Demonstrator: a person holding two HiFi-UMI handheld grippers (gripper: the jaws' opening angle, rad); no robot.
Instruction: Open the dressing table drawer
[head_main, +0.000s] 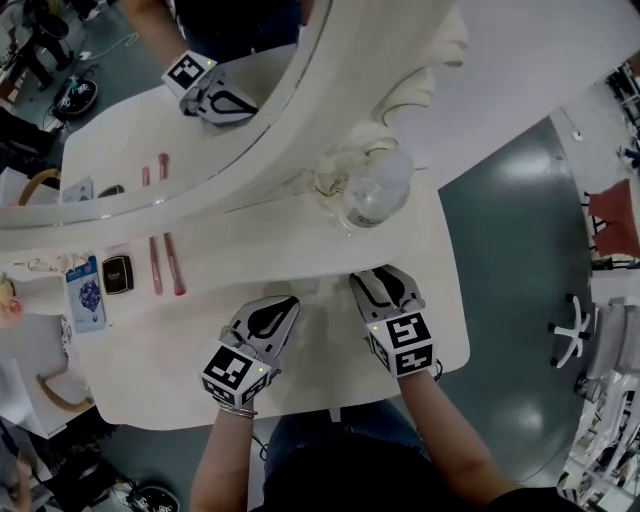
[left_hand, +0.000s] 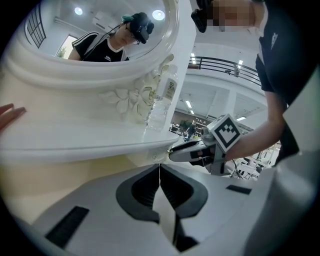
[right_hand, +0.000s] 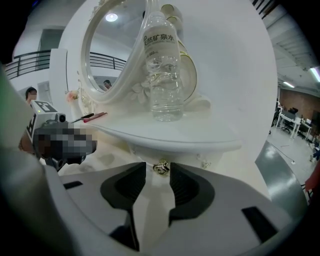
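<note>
Brassy little drawer knob (right_hand: 161, 168) sits between the parted jaw tips of the right gripper (head_main: 382, 277), under the desk (right_hand: 200, 135) edge. Tiny thing, so an off-centre pinch might slip, and yanking could topple the water bottle (right_hand: 162, 75). The left gripper (left_hand: 159, 167) is closed, empty.

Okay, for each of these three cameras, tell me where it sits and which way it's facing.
Head view: on the person's head, looking steeply down at the dressing table, left gripper, right gripper and the person's forearms.
Left gripper view: on the left gripper, looking along its shut jaws past the table's front toward the right gripper.
Right gripper view: on the right gripper, its jaws apart with the drawer knob between their tips.
Shared: both gripper views show the water bottle.
</note>
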